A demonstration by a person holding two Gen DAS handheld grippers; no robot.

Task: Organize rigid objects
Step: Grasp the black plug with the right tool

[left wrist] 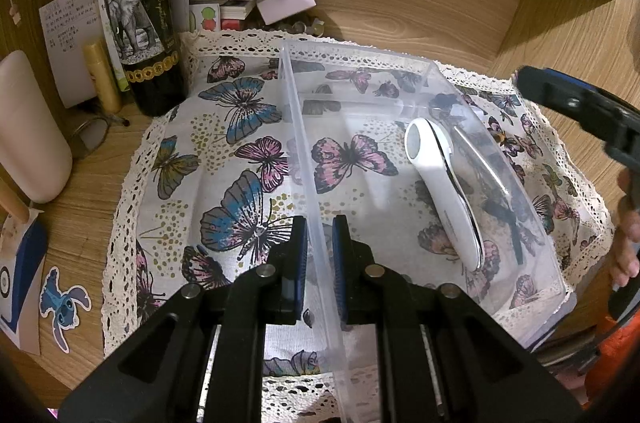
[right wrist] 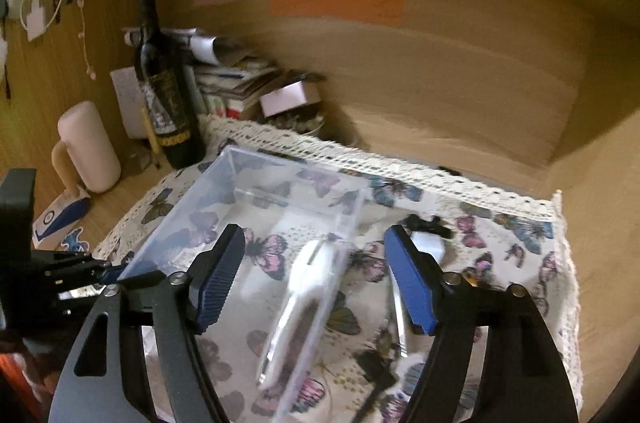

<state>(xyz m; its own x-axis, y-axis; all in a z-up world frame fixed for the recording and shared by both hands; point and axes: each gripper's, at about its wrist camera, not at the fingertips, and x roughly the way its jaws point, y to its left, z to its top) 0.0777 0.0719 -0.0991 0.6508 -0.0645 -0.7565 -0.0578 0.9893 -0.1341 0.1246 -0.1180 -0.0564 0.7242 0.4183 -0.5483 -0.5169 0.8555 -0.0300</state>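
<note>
**Steadying the bin, device inside**

Clamping the clear bin's point(left wrist: 304, 127) near wall, the left tongs point(left wrist: 320, 255) stay... hold it. The white handheld device point(left wrist: 444, 191) lies inside, below the right tongs point(right wrist: 316, 283), whose jaws stand apart and empty.

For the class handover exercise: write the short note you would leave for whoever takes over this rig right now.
Left tool: shut on the near wall of the clear plastic bin, steadying it.
Right tool: open, nothing between its pads, above the bin.
Done: the white handheld device lies inside the bin, along its right wall.
Left: other items lie on the butterfly cloth outside the bin, right of it; too blurred to name. Judging by this, they go in next.
</note>
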